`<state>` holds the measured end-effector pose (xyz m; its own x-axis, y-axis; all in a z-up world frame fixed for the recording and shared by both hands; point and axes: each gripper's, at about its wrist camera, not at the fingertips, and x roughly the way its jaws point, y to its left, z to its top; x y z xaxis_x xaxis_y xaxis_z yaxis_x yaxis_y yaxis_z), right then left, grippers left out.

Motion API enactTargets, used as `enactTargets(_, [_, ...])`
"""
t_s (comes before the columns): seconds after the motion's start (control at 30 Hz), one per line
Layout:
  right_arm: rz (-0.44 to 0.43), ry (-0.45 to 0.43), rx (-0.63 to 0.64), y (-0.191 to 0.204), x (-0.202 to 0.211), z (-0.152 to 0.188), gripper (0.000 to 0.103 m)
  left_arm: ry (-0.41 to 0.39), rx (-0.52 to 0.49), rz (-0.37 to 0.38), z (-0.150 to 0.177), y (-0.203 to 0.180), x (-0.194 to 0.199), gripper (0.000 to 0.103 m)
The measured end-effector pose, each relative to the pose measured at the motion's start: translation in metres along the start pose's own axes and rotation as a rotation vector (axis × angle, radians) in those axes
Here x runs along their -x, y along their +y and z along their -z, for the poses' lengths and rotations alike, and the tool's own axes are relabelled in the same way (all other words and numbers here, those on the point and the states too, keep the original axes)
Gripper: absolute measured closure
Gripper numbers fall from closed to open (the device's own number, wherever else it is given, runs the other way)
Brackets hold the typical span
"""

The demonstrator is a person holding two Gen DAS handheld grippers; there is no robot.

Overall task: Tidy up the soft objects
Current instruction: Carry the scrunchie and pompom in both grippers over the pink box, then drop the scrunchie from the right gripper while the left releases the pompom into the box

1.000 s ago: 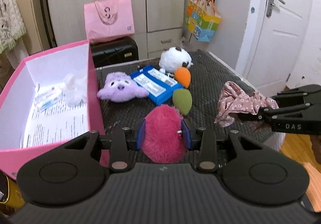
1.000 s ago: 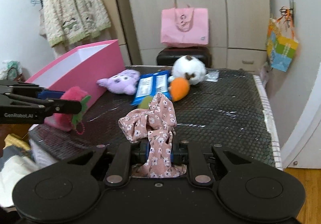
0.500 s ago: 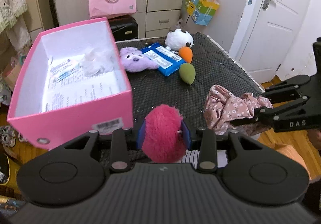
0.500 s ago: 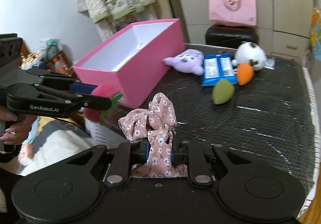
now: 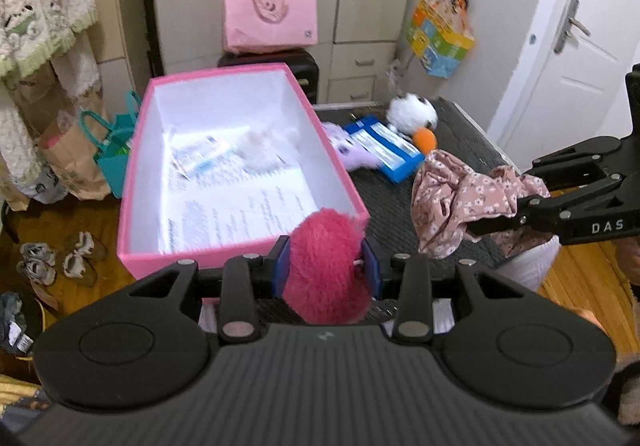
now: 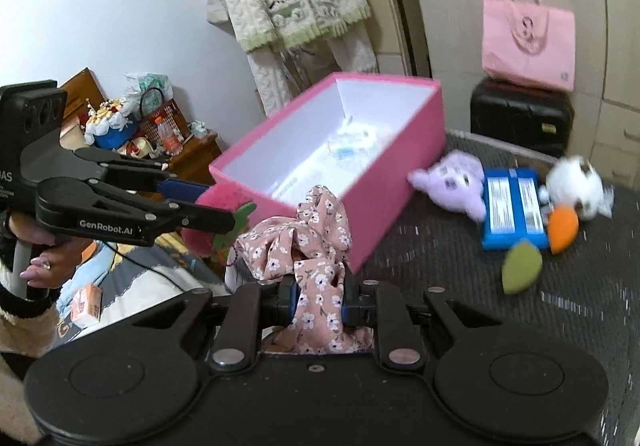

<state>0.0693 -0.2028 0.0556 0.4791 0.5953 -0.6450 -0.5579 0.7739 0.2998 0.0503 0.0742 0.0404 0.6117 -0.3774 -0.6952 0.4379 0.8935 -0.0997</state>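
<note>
I am in the carry step, with both loads up off the dark mat (image 6: 520, 326) and headed for the pink box (image 5: 332, 182). My left gripper (image 5: 326, 266) is clamped on the fuzzy magenta plush strawberry (image 5: 324, 262), its blue pads pressed into the fur on either side; in the left wrist view the toy hangs just at the near rim of the box, which lies open below and ahead. My right gripper (image 6: 318, 300) is closed on the pink floral fabric (image 6: 304, 242), a bunch of it puffed up in front of the jaws and a tail drooping behind them. From the right wrist view that cloth sits just short of the box's near corner, not yet over the white interior. The box already holds some papers and a small pale tuft toward its far end, so the near half looks free. I judge the next move to be carrying the left load forward past the rim, then parting the jaws so the strawberry drops inside, and bringing the right in beside it without the two grippers meeting. The fabric may drape over the rim if I let go too early. A purple plush (image 6: 452, 186), a white plush (image 6: 576, 182), orange (image 6: 562, 228) and green (image 6: 520, 266) soft pieces and a blue packet (image 6: 512, 206) wait on the mat.
</note>
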Motion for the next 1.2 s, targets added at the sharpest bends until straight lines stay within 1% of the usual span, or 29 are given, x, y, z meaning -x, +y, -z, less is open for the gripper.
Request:
enactTargets(0.13, [0.0, -0.039, 0.02, -0.001, -0.009, -0.03, 0.08, -0.031, 0.022, -0.012, -0.018, 0.018, -0.006, 0.066])
enactTargets(0.27, [0.004, -0.076, 0.04, -0.005, -0.025, -0.06, 0.08, -0.041, 0.036, -0.027, -0.039, 0.031, -0.025, 0.066])
enactTargets(0.37, [-0.001, -0.068, 0.05, -0.01, -0.048, -0.083, 0.08, -0.028, 0.055, -0.033, -0.056, 0.042, -0.049, 0.066])
enactTargets(0.43, [0.016, -0.06, 0.065, -0.017, -0.069, -0.1, 0.08, -0.02, 0.07, -0.046, -0.065, 0.051, -0.065, 0.066])
enactTargets(0.53, [0.034, -0.015, 0.073, -0.031, -0.104, -0.123, 0.08, -0.01, 0.078, -0.093, -0.075, 0.062, -0.089, 0.066])
enactTargets(0.6, [0.042, 0.014, 0.097, -0.037, -0.124, -0.135, 0.08, 0.003, 0.102, -0.113, -0.079, 0.072, -0.103, 0.066])
enactTargets(0.67, [0.05, 0.031, 0.141, -0.038, -0.143, -0.142, 0.08, 0.024, 0.134, -0.113, -0.084, 0.086, -0.119, 0.066])
enactTargets(0.73, [0.052, 0.043, 0.158, -0.037, -0.157, -0.148, 0.08, 0.044, 0.162, -0.129, -0.087, 0.097, -0.132, 0.066])
enactTargets(0.8, [0.043, 0.077, 0.147, -0.039, -0.17, -0.15, 0.08, 0.044, 0.163, -0.174, -0.089, 0.105, -0.142, 0.066])
enactTargets(0.83, [0.035, 0.088, 0.122, -0.042, -0.175, -0.15, 0.08, 0.041, 0.153, -0.195, -0.089, 0.106, -0.145, 0.066])
enactTargets(0.87, [0.034, 0.096, 0.109, -0.046, -0.18, -0.151, 0.08, 0.043, 0.149, -0.204, -0.09, 0.109, -0.147, 0.066])
enactTargets(0.97, [0.029, 0.125, 0.082, -0.055, -0.191, -0.148, 0.08, 0.044, 0.156, -0.182, -0.09, 0.114, -0.147, 0.065])
enactTargets(1.03, [0.044, 0.144, 0.098, -0.056, -0.198, -0.143, 0.074, 0.034, 0.14, -0.2, -0.09, 0.114, -0.148, 0.063])
enactTargets(1.07, [0.053, 0.155, 0.116, -0.055, -0.202, -0.141, 0.072, 0.028, 0.13, -0.216, -0.09, 0.113, -0.149, 0.063])
enactTargets(1.13, [0.064, 0.168, 0.125, -0.057, -0.207, -0.137, 0.063, 0.02, 0.121, -0.243, -0.091, 0.11, -0.15, 0.055])
enactTargets(1.2, [0.038, 0.148, 0.099, -0.061, -0.207, -0.136, 0.055, 0.008, 0.12, -0.255, -0.091, 0.111, -0.146, 0.047])
